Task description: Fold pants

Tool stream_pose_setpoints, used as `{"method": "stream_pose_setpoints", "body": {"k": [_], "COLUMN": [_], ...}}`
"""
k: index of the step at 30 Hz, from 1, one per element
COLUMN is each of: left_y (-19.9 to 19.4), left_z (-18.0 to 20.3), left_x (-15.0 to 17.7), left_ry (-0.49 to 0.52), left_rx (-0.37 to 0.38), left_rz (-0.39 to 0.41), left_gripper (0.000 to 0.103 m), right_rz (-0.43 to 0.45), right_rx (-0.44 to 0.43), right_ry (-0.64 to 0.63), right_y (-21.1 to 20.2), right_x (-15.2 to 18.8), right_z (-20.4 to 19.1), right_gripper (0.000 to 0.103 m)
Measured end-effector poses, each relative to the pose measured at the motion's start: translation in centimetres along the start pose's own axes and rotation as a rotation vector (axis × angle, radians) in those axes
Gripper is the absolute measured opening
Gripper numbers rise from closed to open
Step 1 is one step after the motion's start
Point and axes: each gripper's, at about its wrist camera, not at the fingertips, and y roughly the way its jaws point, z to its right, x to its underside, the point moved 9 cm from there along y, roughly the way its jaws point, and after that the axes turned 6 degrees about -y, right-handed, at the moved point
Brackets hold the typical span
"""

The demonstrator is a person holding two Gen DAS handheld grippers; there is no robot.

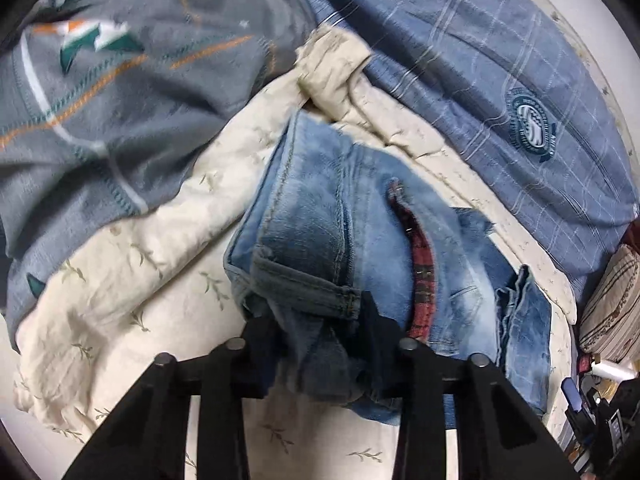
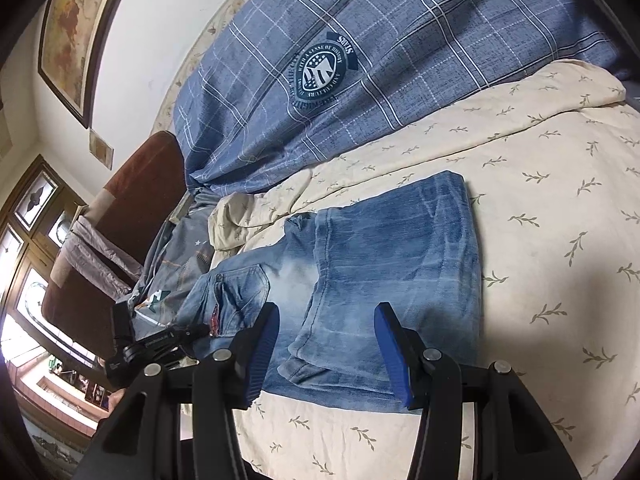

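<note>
- The jeans (image 2: 384, 256) lie on a cream bedsheet (image 2: 540, 208) printed with small leafy sprigs, already doubled over so that a squarish faded panel faces up.
- The left gripper (image 1: 320, 344) is down on the waistband end of the jeans (image 1: 332, 240), and its black fingers (image 1: 378, 332) are pinched in on a bunched wad of denim, so it has hold of the cloth.
- Just to the right of that pinch, a strip of red plaid lining (image 1: 420, 264) shows along an opening in the denim.
- From the right wrist view the same left tool appears as a black body at the pocket end of the jeans, beside the red trim.
- The right gripper (image 2: 326, 352) hangs over the opposite end, its blue ribbed pads (image 2: 390, 348) about half apart.
- Denim lies between those pads, near the hem, but they stand clear of it on both sides and grasp nothing.
- A blue plaid duvet (image 2: 400, 80) with a round dark crest is heaped along the far side of the bed, close to the jeans without covering them.
- A grey quilt (image 1: 120, 100) with orange and teal stitching lies crumpled beyond the waistband end.
- A brown headboard (image 2: 136, 184) and a framed picture (image 2: 76, 28) on the white wall stand behind.
</note>
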Motion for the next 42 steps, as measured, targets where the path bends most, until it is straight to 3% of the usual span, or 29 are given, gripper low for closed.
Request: {"method": "stream_pose_setpoints", "body": {"k": [8, 15, 20, 23, 25, 27, 30, 34, 36, 38, 42], "left_y": [-3.3, -6.3, -5.0, -2.6, -0.9, 0.5, 0.1, -3.2, -4.1, -3.8, -1.4], "left_z": [5.2, 14.8, 22.9, 26.8, 28.7, 29.4, 29.4, 28.2, 26.7, 24.4, 20.5], "left_x": [-1.1, 0.7, 5.2, 9.6, 13.1, 15.3, 16.3, 13.7, 11.4, 9.1, 6.4], "left_ry": [0.113, 0.346, 0.542, 0.641, 0.703, 0.746, 0.733, 0.745, 0.707, 0.646, 0.544], "left_rx": [0.023, 0.080, 0.108, 0.143, 0.169, 0.151, 0.239, 0.271, 0.258, 0.231, 0.168], "left_rz": [0.094, 0.151, 0.134, 0.062, 0.000, -0.020, -0.069, 0.033, 0.068, 0.084, 0.081], "left_gripper": [0.028, 0.027, 0.026, 0.019, 0.007, 0.008, 0.008, 0.009, 0.018, 0.023, 0.023], "right_rz": [0.031, 0.090, 0.129, 0.162, 0.176, 0.190, 0.191, 0.151, 0.115, 0.078, 0.054], "right_rx": [0.022, 0.030, 0.025, 0.024, 0.032, 0.012, -0.080, -0.157, -0.171, -0.183, -0.151], "right_ry": [0.062, 0.152, 0.208, 0.239, 0.253, 0.282, 0.331, 0.311, 0.294, 0.282, 0.247], "right_y": [-0.9, -2.6, -4.4, -5.9, -6.6, -7.3, -7.6, -6.4, -5.3, -4.0, -1.5], "right_x": [-0.6, -1.9, -2.7, -3.2, -3.5, -3.7, -3.9, -4.0, -3.7, -3.4, -3.6], "right_z": [1.6, 3.9, 5.8, 7.3, 8.2, 9.1, 9.4, 7.7, 6.7, 5.8, 4.9], "right_gripper": [0.053, 0.053, 0.053, 0.053, 0.053, 0.054, 0.059, 0.064, 0.066, 0.066, 0.068]}}
